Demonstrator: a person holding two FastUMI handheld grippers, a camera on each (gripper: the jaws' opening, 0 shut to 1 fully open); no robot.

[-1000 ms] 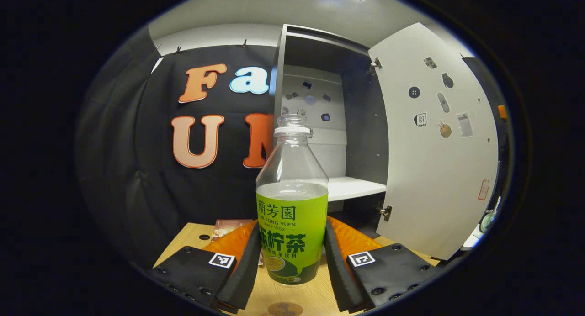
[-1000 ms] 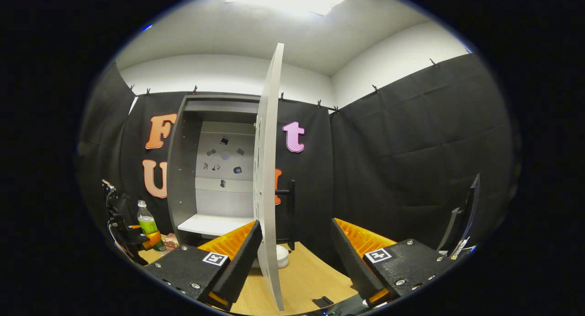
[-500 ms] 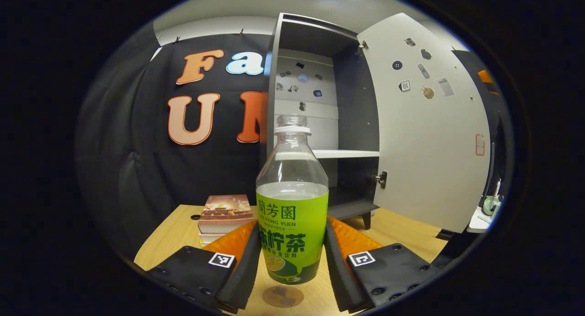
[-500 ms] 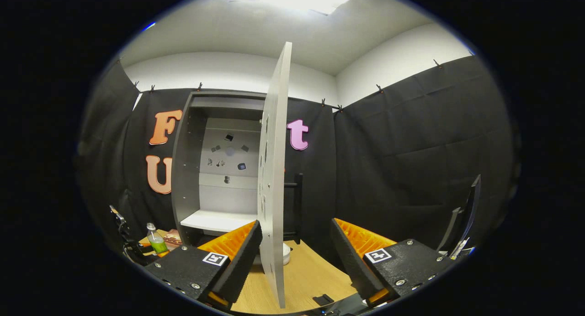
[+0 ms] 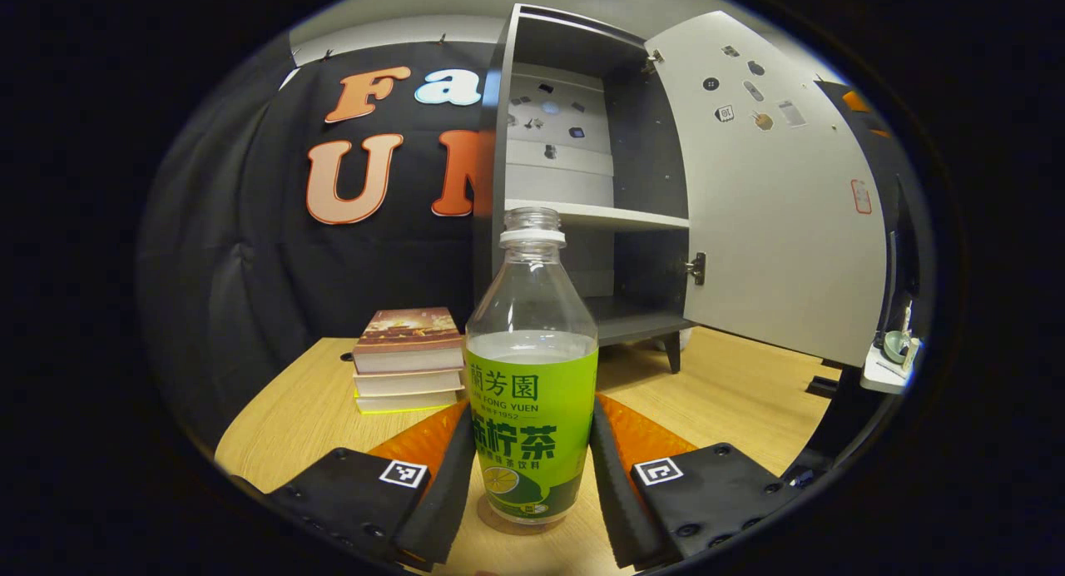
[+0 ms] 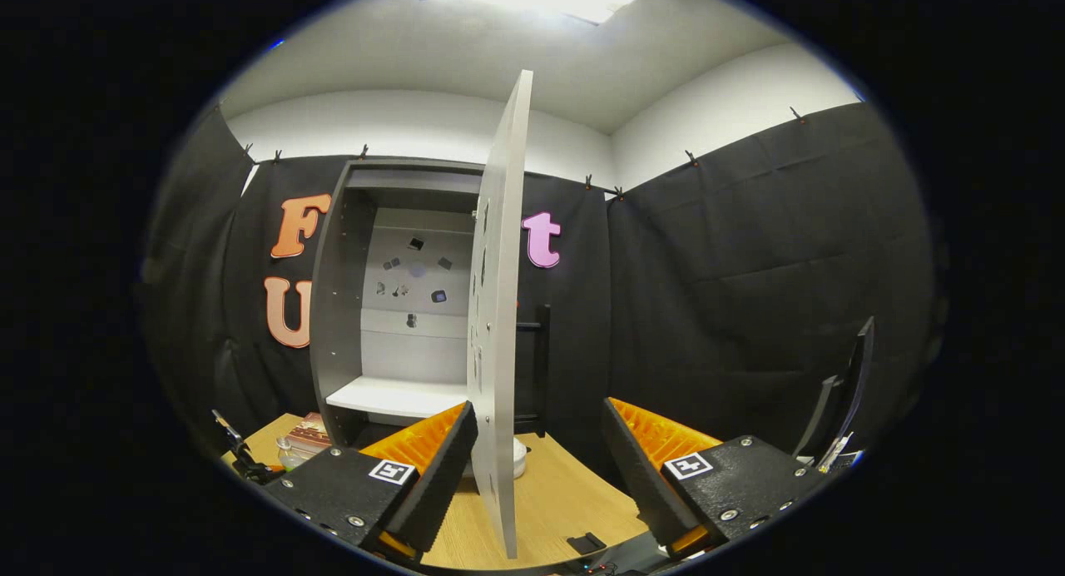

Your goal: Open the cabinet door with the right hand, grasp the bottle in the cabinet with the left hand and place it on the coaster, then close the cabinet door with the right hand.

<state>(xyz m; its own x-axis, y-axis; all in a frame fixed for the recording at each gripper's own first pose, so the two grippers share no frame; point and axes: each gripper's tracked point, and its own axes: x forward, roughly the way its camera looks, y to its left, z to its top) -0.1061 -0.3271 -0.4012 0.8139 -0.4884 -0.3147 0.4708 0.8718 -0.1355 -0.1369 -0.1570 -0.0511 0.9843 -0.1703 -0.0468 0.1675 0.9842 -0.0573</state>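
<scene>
Bottle (image 5: 532, 368): half-full, upright, on the coaster (image 5: 499, 522) (lower than before).
Left gripper (image 5: 530, 476): clamped on it.
Cabinet (image 5: 641, 156): open, shelves bare.
Right gripper (image 6: 537, 468): fingers apart, near the door (image 6: 497, 326).

The bottle (image 5: 532, 310) at lower centre of the left gripper view wears a green label (image 5: 532, 434) of printed characters, while the stickers (image 5: 724, 112) on the cabinet door (image 5: 782, 226) are too small to read.

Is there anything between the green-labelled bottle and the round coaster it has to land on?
Nothing visible: the clear green-labelled plastic bottle, held in the left tool, is right over the round brown coaster on the wooden table.
</scene>
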